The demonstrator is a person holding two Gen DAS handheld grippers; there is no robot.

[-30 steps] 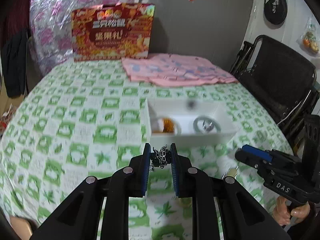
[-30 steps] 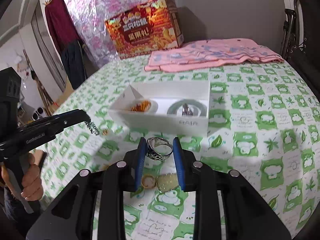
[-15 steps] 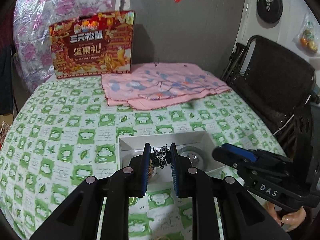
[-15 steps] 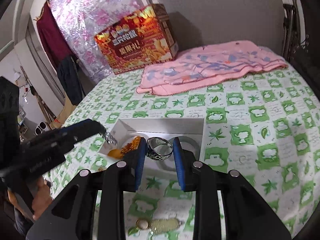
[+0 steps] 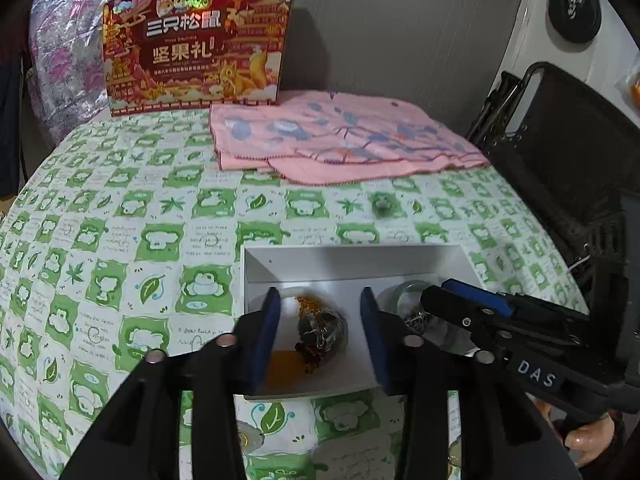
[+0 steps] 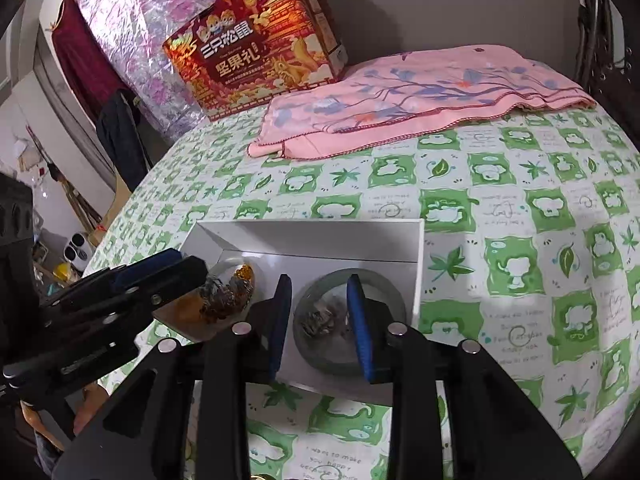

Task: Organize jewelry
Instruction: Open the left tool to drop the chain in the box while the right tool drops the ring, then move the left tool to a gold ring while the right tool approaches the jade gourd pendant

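Hovering side by side over a white box [image 5: 352,264] on the desk [image 5: 132,216], both grippers point down into it. The left gripper [image 5: 316,330] stands wide, its blue-padded fingers [image 5: 262,332] apart with nothing between them; below the gap sits a small clear dish [image 5: 320,326] holding a dark tangle of chain [image 5: 316,332] along with some orange-gold pieces. The right gripper [image 6: 320,316] is also spread, though a little less, and grips nothing. Under it, in the right half of the box, lies a round greyish dish [image 6: 348,320] with silver jewelry [image 6: 320,320] piled in its middle; which piece is which is hard to make out. Each gripper shows in the other's view, close beside its neighbour at the box's near side. A hand [image 5: 588,440] is partly seen at the lower right of the left view, around the right tool's handle.

Farther back on the green-and-white patterned cloth of the desk lies a folded pink cloth [image 6: 420,96], and behind that stands a red gift box [image 5: 196,40] with gold printing, upright against the wall. A black chair [image 5: 560,140] stands at the desk's right side.
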